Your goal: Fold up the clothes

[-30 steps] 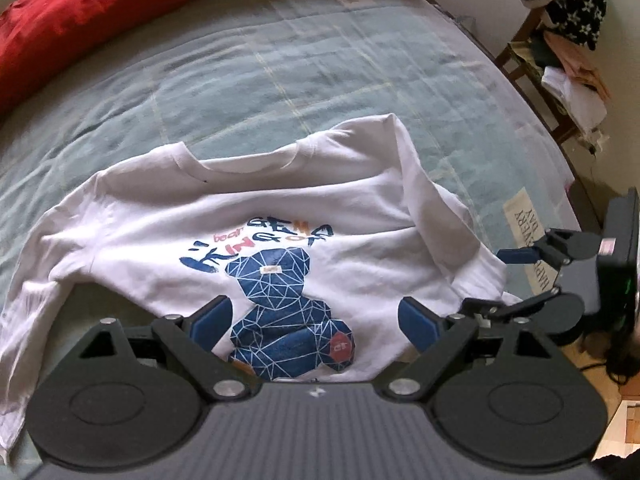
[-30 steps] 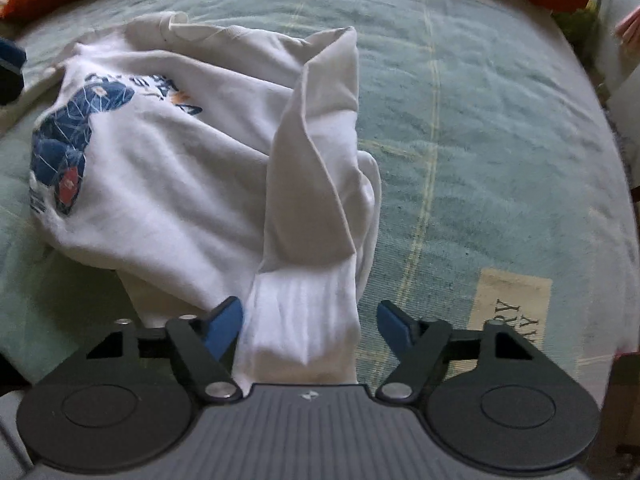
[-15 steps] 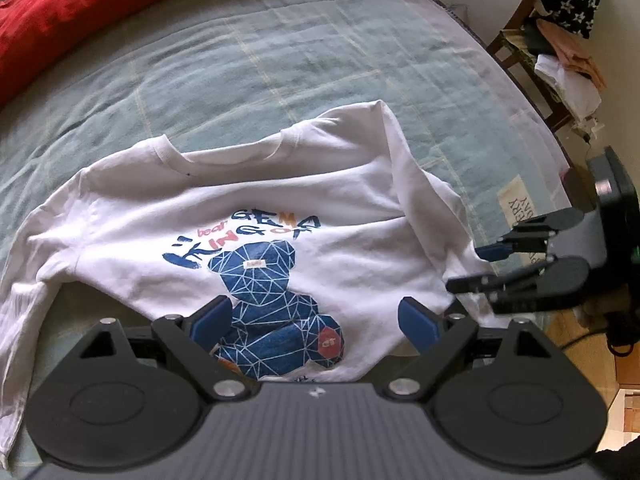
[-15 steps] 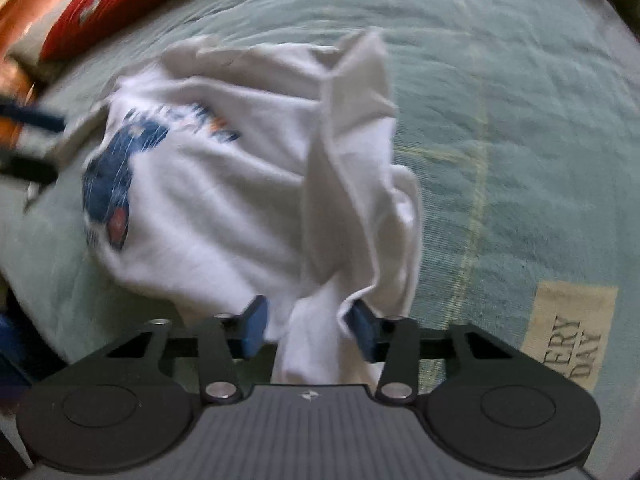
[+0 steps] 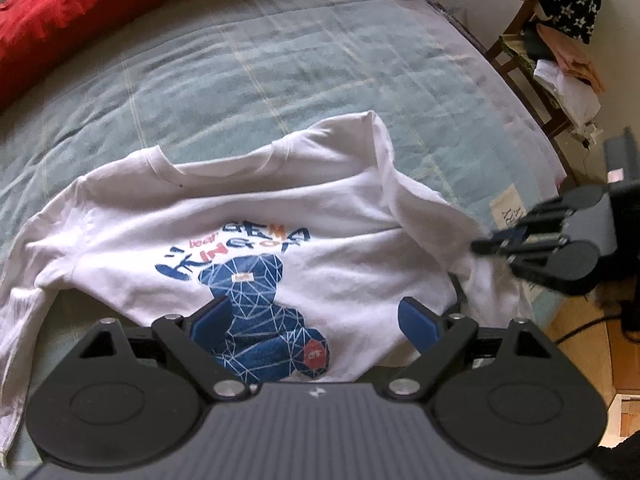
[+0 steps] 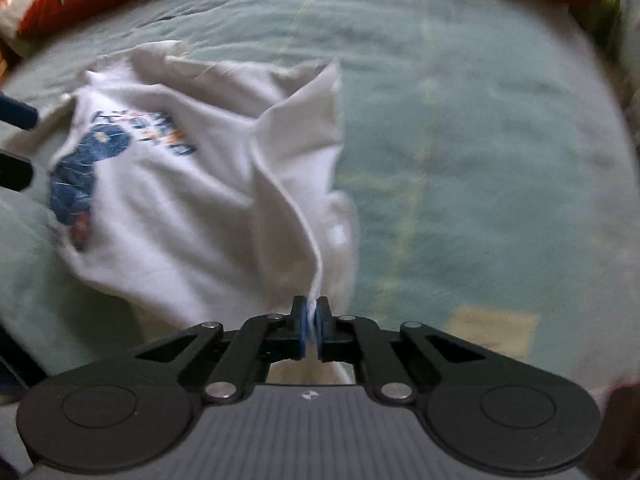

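Right gripper [image 6: 312,316] pinches the white sweatshirt's [image 5: 320,216] sleeve to fold it inward, while left gripper [image 5: 316,320] hovers with jaws apart above the bed [image 5: 280,60].

open bedspread [image 5: 280,60], red pillow [image 5: 72,4] beyond

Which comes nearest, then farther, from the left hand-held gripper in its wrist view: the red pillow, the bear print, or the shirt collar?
1. Bear print, between the open left hand-held gripper fingers.
2. Shirt collar, beyond the print.
3. Red pillow, far top left.
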The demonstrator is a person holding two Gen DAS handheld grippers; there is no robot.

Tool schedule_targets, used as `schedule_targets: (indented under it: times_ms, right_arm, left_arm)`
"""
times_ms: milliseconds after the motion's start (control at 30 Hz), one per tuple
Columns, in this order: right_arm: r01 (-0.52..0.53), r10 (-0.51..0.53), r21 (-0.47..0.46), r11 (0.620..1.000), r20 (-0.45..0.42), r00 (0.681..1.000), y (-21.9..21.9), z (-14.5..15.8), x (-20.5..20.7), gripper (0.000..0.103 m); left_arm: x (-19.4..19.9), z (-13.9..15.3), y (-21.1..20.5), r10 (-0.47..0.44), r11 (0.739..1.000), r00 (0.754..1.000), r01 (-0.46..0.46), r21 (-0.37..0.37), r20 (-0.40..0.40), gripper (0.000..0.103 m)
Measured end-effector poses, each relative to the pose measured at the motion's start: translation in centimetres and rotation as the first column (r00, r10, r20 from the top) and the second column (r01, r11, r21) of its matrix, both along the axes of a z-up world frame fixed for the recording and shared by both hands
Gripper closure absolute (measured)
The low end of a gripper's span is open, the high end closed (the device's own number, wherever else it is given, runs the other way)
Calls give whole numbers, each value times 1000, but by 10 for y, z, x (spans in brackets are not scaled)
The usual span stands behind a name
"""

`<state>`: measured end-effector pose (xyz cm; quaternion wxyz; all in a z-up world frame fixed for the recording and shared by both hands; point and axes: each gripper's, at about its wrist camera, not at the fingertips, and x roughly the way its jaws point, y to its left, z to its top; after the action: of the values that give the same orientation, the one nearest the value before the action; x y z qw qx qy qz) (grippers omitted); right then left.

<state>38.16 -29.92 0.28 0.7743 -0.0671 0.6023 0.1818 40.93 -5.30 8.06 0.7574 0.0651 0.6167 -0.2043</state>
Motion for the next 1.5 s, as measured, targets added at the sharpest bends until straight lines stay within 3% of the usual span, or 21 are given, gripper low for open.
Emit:
schedule_targets:
  times_ms: [333,667,833,900,1000,1133,1233,1300,1500]
  right_arm:
    - [66,-24,-238,969,176,984,-51,19,46,96]
    - [64,40,-358,931,276,960,-75,25,99,97]
    - [113,41,-429,896,335,941,-80,29,121,97]
    - [120,8,-408,905,297,955,-85,22,130,97]
    - [42,66,-424,905,236,969,-78,13,133,95]
    - [7,84,-366,931,231,969,-65,26,133,85]
    - [-24,89,-264,964,233,968,-50,38,141,81]
    - [-63,104,-187,980,222,969,-34,40,151,81]
    - [-149,144,11,989,194,970,21,23,190,81]
  left_arm:
    - [8,9,-3,24,999,999,-25,24,24,14]
    - [11,13,7,66,997,997,-68,44,43,14]
    - [13,13,14,91,995,994,-93,45,53,14]
    - [14,12,16,102,994,993,-104,44,55,14]
    - [16,9,22,116,992,992,-119,42,55,14]
    - [24,4,35,130,990,989,-133,39,66,14]
    - [36,1,46,124,991,988,-129,44,94,21]
    - [49,-2,54,117,991,986,-123,48,116,36]
    - [105,-21,77,64,994,976,-82,77,206,54]
